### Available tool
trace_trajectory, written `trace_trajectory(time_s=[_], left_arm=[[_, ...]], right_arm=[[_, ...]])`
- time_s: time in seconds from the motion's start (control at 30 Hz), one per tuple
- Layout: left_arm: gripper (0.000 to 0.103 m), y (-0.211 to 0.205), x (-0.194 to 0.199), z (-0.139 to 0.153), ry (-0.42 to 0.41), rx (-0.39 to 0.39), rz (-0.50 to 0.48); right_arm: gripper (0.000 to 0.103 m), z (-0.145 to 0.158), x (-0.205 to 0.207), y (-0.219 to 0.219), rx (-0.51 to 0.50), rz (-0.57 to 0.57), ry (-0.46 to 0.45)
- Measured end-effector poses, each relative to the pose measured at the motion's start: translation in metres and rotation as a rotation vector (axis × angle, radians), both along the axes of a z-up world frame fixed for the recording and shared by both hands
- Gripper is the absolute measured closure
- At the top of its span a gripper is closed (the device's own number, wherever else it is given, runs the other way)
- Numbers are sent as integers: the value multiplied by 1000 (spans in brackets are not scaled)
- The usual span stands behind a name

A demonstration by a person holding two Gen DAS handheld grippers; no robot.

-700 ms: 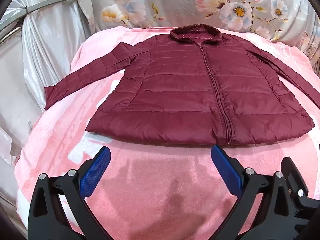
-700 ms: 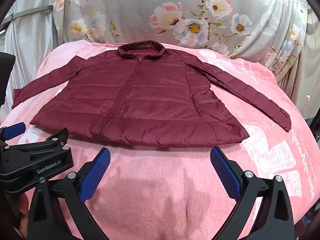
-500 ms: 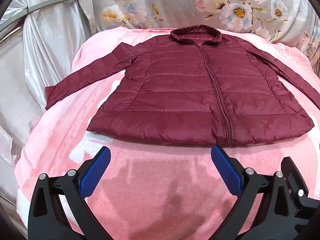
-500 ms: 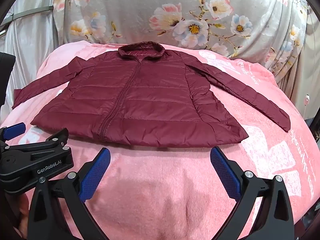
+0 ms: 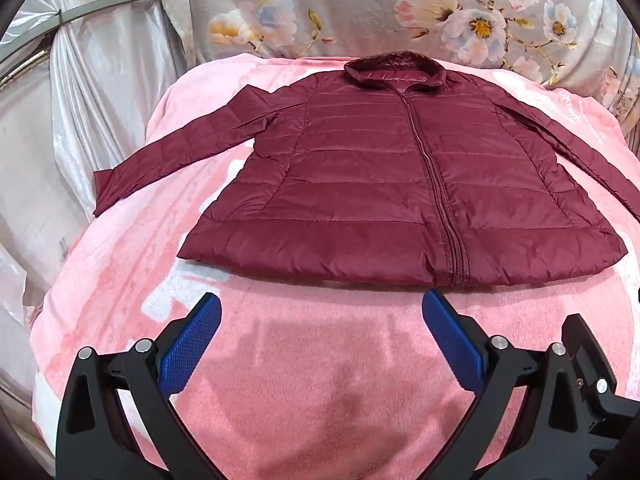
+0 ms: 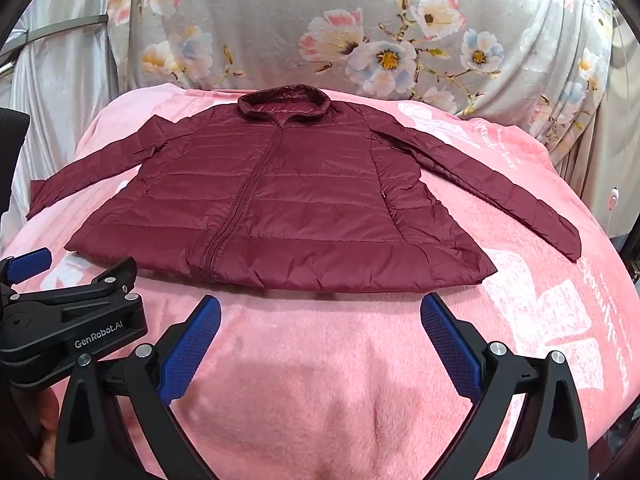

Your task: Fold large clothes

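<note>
Jacket (image 5: 400, 184), a maroon quilted one zipped up the front, lies flat and face up on the pink blanket (image 5: 320, 380), ahead of both grippers and touched by neither. The left gripper (image 5: 322, 340) hovers over bare blanket just short of the hem, its blue-padded jaws spread wide, the zipper's lower end lying just beyond its right-hand pad. The right gripper (image 6: 320, 340) hangs likewise with jaws wide apart, just short of the hem's right half, holding nothing.

Beside it in the right wrist view sits the left gripper's black body (image 6: 68, 320) (printed "GenRobot.AI"), low at the left edge. Behind the blanket rises a grey floral cloth (image 6: 360, 40), and a silvery satin drape (image 5: 80, 100) hangs off to the left. Nothing lies between the pads and the hem.

The collar (image 5: 394, 70) points away from the cameras, the hem toward them, so the zipper runs near to far. Both sleeves splay outward and slightly down, making the widest span left to right.
</note>
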State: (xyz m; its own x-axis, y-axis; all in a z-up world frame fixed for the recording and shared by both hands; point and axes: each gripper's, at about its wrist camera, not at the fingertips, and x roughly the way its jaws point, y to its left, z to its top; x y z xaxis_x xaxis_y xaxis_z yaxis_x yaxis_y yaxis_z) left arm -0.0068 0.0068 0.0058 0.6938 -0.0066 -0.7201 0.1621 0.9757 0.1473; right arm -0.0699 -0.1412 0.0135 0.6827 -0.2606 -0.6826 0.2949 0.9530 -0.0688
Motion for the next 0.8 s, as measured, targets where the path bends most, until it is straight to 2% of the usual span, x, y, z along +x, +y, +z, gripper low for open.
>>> trace_trajectory(time_s=[0.27,0.37,0.8], left_arm=[[5,1,0,0,-2,1,-1],[5,3,-1,1,-1,-1,0],[5,6,-2,3,3,-4,2]], right_arm=[[5,-6,3,-1,-4,0,-3],[5,2,-3,1,-3,-1,-3],[5,0,-2,3,-2,0,-4]])
